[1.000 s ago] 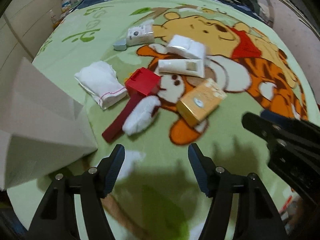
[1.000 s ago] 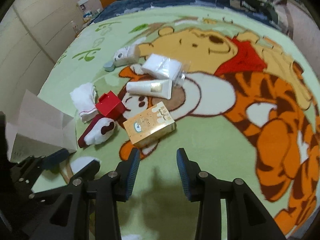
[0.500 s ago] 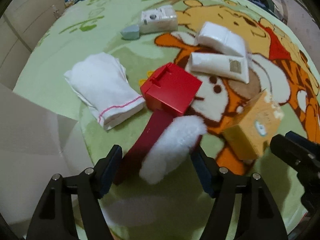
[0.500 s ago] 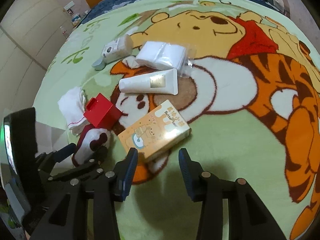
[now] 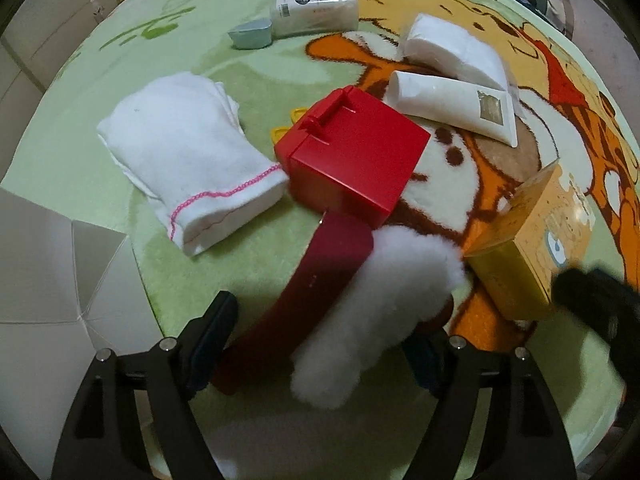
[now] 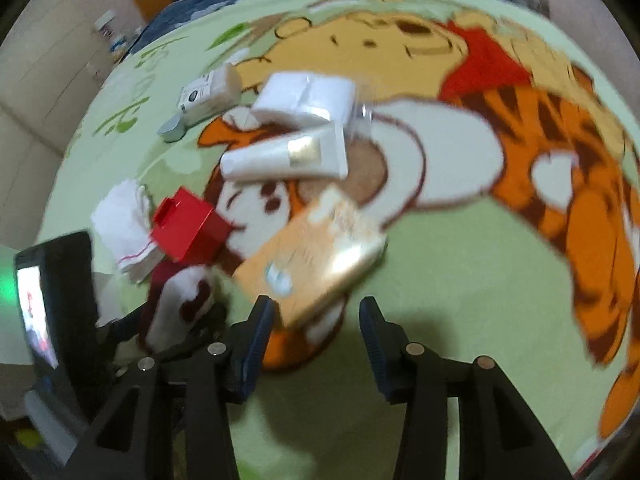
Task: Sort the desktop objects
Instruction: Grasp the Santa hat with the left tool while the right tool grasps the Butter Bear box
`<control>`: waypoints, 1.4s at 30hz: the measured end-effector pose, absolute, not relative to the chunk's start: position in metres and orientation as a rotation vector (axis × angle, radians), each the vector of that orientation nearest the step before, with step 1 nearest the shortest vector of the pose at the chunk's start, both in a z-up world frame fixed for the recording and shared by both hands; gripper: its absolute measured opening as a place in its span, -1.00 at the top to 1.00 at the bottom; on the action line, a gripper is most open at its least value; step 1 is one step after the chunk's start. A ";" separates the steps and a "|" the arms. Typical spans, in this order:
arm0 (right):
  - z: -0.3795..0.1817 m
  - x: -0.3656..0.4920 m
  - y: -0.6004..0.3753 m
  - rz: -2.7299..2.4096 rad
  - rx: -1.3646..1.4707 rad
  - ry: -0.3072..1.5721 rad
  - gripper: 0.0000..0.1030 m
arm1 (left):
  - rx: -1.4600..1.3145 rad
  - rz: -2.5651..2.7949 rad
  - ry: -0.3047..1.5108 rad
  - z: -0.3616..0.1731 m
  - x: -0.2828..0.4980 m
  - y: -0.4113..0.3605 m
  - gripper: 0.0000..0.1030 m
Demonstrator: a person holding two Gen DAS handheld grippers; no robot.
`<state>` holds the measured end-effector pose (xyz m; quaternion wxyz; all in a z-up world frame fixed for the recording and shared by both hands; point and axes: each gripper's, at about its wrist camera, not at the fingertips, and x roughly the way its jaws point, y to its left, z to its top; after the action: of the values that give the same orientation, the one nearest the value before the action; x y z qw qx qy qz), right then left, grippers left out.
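Observation:
My left gripper point(image 5: 320, 340) is open and low over the blanket. Its fingers stand either side of a dark red flat case point(image 5: 316, 280) and the white fluffy piece point(image 5: 380, 300) lying on it. Just beyond sits a bright red box point(image 5: 352, 160), with a folded white cloth point(image 5: 188, 164) to its left. My right gripper point(image 6: 316, 328) is open, and the near corner of a yellow box point(image 6: 316, 256) lies just ahead of its fingertips. The yellow box point(image 5: 532, 248) also shows at the right of the left wrist view, next to the blurred dark right gripper point(image 5: 592, 304).
Farther back lie a white tube point(image 5: 452, 108), a white tissue pack point(image 5: 452, 48) and a pale bottle with a grey cap point(image 5: 312, 10). A white folded paper container point(image 5: 52, 280) stands at the near left. All rest on a green cartoon blanket point(image 6: 460, 280).
Both grippers have moved forward and down toward the pile. The left now straddles the dark red case and fluffy piece; the right has closed in on the yellow box.

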<state>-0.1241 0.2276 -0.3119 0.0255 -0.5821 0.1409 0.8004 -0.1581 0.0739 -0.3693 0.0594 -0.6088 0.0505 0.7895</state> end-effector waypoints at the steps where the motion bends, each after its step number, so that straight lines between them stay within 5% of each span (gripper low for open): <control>1: -0.313 -0.121 0.225 2.471 -1.810 0.450 0.12 | -1.843 2.386 0.156 -0.370 -0.158 0.074 -0.55; 7: -0.330 -0.122 0.226 2.430 -1.838 0.459 0.11 | -1.831 2.361 0.204 -0.373 -0.157 0.072 -0.56; 15: -0.321 -0.125 0.279 2.343 -1.671 0.112 0.11 | -1.845 2.347 0.165 -0.373 -0.159 0.068 -0.57; 30: -0.318 -0.177 0.243 2.408 -1.732 0.360 0.08 | -1.897 2.352 0.087 -0.377 -0.169 0.058 -0.60; 38: -0.328 -0.198 0.238 2.252 -1.713 0.378 -0.16 | -1.896 2.347 0.085 -0.381 -0.171 0.052 -0.65; 40: -0.333 -0.202 0.236 2.203 -1.722 0.359 -0.53 | -1.898 2.345 0.083 -0.381 -0.172 0.050 -0.66; 42: -0.346 -0.206 0.240 2.173 -1.747 0.446 -0.64 | -1.900 2.342 0.084 -0.381 -0.172 0.048 -0.66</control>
<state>-0.2059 0.2402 -0.3460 0.1582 -0.6110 0.1558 0.7598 -0.1720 0.0482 -0.3809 0.0620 -0.6285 0.0279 0.7748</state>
